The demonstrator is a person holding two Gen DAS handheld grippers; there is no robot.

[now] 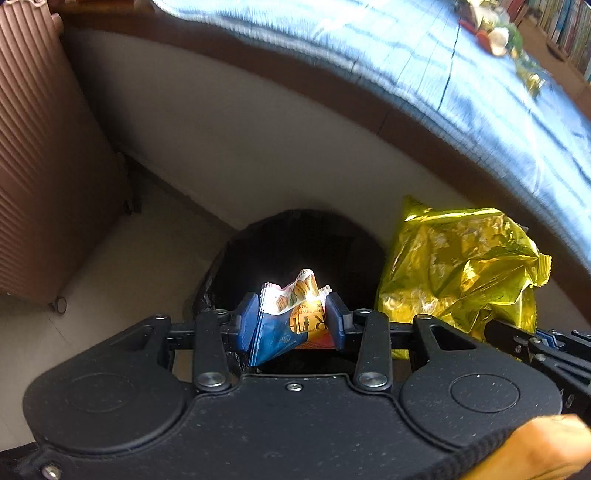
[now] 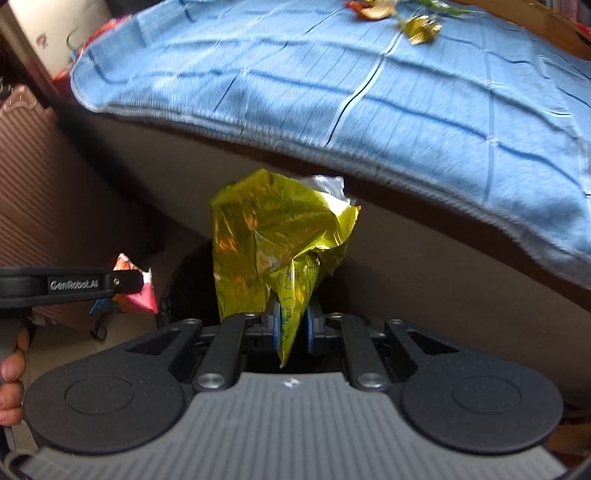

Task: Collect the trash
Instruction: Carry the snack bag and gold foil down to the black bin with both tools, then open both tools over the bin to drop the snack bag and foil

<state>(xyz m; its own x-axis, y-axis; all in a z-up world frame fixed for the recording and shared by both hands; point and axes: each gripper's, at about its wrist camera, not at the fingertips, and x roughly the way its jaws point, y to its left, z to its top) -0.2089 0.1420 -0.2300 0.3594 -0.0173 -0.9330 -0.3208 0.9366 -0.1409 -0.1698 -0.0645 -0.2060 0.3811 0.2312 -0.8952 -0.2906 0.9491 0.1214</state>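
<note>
At the far left stands a ribbed brown hard-shell suitcase [image 1: 44, 155] on small wheels, on the pale tiled floor [image 1: 122, 258]. Beside it, the left gripper [image 1: 291, 319] pinches a crumpled blue, white and red snack wrapper [image 1: 291, 314] between its blue pads, directly above the dark mouth of a black bin bag [image 1: 295, 243]. Just to the right, the right gripper [image 2: 291, 326] is clamped on the lower corner of a crinkled shiny yellow foil snack bag [image 2: 273, 251], which hangs near the bin's opening. Behind and above both, a blue quilted bedspread [image 2: 369, 110] covers the bed, with more bright wrappers [image 2: 417, 26] lying at its far right edge.
</note>
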